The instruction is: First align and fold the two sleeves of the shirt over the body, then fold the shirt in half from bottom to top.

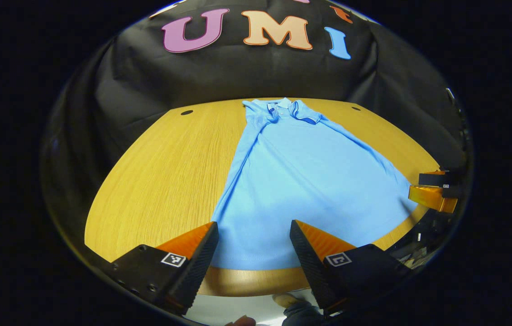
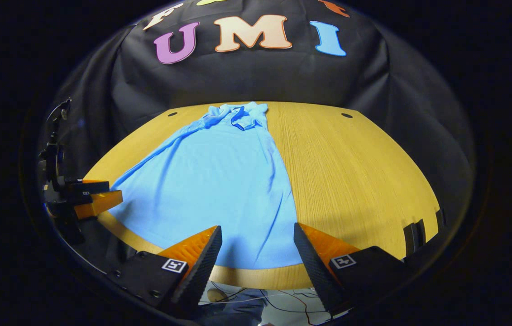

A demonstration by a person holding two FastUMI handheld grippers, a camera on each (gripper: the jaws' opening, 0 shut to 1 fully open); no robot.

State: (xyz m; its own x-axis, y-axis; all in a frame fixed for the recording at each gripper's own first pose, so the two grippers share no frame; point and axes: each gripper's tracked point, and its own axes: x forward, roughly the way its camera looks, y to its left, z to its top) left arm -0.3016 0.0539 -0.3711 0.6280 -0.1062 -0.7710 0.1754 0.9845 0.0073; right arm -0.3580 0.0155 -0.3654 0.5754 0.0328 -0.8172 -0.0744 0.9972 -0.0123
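Observation:
A light blue polo shirt (image 1: 301, 181) lies flat on the wooden table (image 1: 169, 181), collar at the far end, hem at the near edge, both sleeves folded in over the body. My left gripper (image 1: 253, 237) hovers open above the hem's left corner, nothing between its fingers. The right gripper (image 1: 434, 190) appears at the far right of the left gripper view, beside the hem's other corner. In the right gripper view the shirt (image 2: 219, 185) spreads left of centre, and my right gripper (image 2: 258, 240) stands open over its hem. The left gripper (image 2: 95, 199) shows at the left there.
The table (image 2: 364, 181) has bare wood on both sides of the shirt and two small dark holes (image 2: 346, 115) near its far edge. Black cloth hangs behind. Below the near edge, cables (image 2: 283, 303) lie on the floor.

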